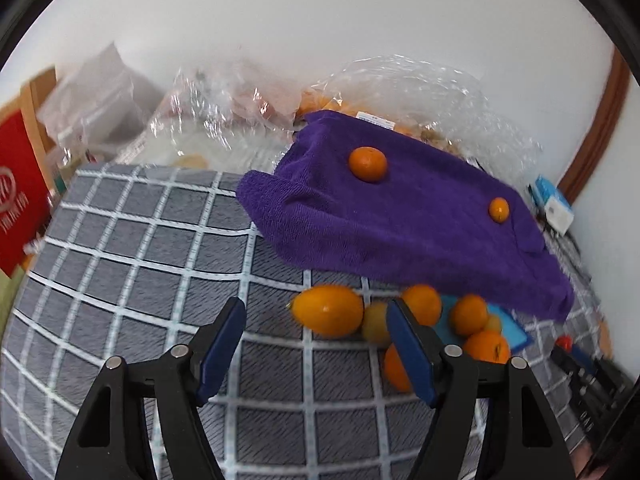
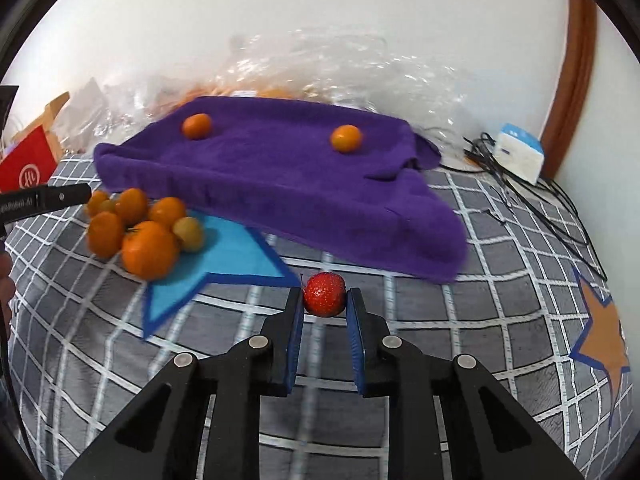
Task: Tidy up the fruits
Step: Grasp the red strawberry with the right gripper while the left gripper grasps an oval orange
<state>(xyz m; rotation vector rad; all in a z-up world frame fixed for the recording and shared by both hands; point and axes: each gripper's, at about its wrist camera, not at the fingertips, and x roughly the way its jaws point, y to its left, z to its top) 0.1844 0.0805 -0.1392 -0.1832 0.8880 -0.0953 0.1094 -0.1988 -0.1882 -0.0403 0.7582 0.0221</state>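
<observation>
Between the blue pads of the right gripper (image 2: pixel 323 300) sits a red strawberry (image 2: pixel 324 294), pinched at the fingertips just above the grey checked cloth (image 2: pixel 400 344) that covers the surface; the jaws press on its two sides, a light tip hold that probably suits soft fruit and keeps it clear to set down; it hangs just off the point of the blue star patch (image 2: pixel 224 256), on whose far side a cluster of oranges (image 2: pixel 140 232) is gathered, so the sorting appears to run by kind, citrus on blue; an orange star patch (image 2: pixel 600 344) lies well apart at the right edge and may be meant for another kind, though I cannot tell; the left gripper (image 1: pixel 316 312) has its jaws spread and empty, aimed down at the near end of that same cluster, with an oval orange fruit (image 1: pixel 328 310) just beyond its tips, seemingly the next pick; a purple towel (image 2: pixel 280 176) is draped over something raised behind, its front edge overhanging the cloth, and two small oranges (image 1: pixel 367 163) rest on top of it, well apart from each other; open cloth lies in front of both grippers, while cables (image 2: pixel 520 184) and a white box (image 2: pixel 518 152) crowd the far right, and crinkled plastic bags (image 1: pixel 420 92) line the wall behind.
</observation>
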